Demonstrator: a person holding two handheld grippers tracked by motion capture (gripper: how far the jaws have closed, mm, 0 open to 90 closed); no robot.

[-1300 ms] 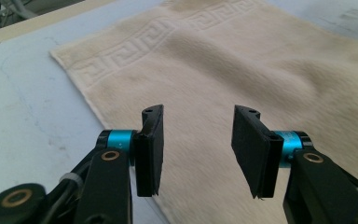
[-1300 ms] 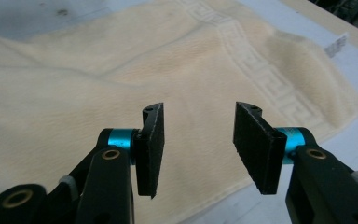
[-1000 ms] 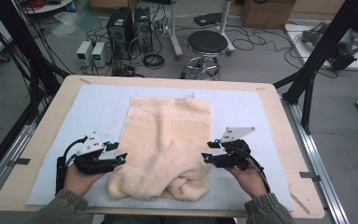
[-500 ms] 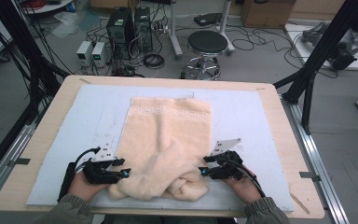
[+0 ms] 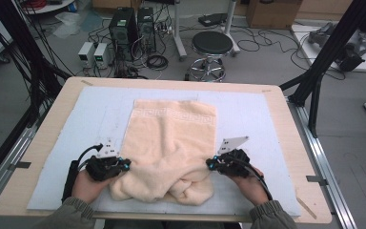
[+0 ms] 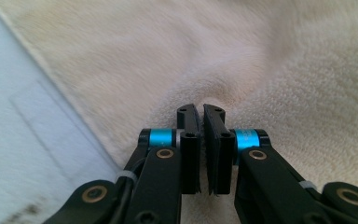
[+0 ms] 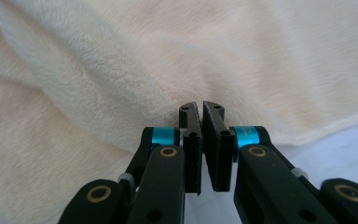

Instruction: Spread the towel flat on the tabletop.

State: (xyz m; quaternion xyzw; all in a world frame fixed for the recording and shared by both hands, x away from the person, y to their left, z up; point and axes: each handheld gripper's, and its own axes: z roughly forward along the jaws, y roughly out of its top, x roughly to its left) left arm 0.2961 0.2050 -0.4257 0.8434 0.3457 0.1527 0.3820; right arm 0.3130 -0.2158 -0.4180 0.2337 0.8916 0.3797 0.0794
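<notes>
A cream towel [image 5: 171, 138] lies on the blue-grey mat [image 5: 257, 109], flat at the far end and bunched into folds at the near end. My left gripper [image 5: 125, 163] is at the towel's near left edge. Its jaws have just been closing and now pinch a pucker of towel [image 6: 261, 56] at the tips of the left gripper [image 6: 201, 109]. My right gripper [image 5: 211, 164] is at the near right edge. It has also just been closing, and in its own view the right gripper [image 7: 201, 106] stands shut with its tips in the towel's [image 7: 214, 46] edge fold.
The mat covers most of the wooden table [image 5: 57, 114]. Beyond the far edge stand a round stool [image 5: 212, 45], computer towers [image 5: 128, 24] and loose cables on the floor. Black frame posts [image 5: 321, 62] rise at both sides.
Both grippers have moved a little inward onto the towel's side edges, and their jaws have gone from open to shut on the fabric.
</notes>
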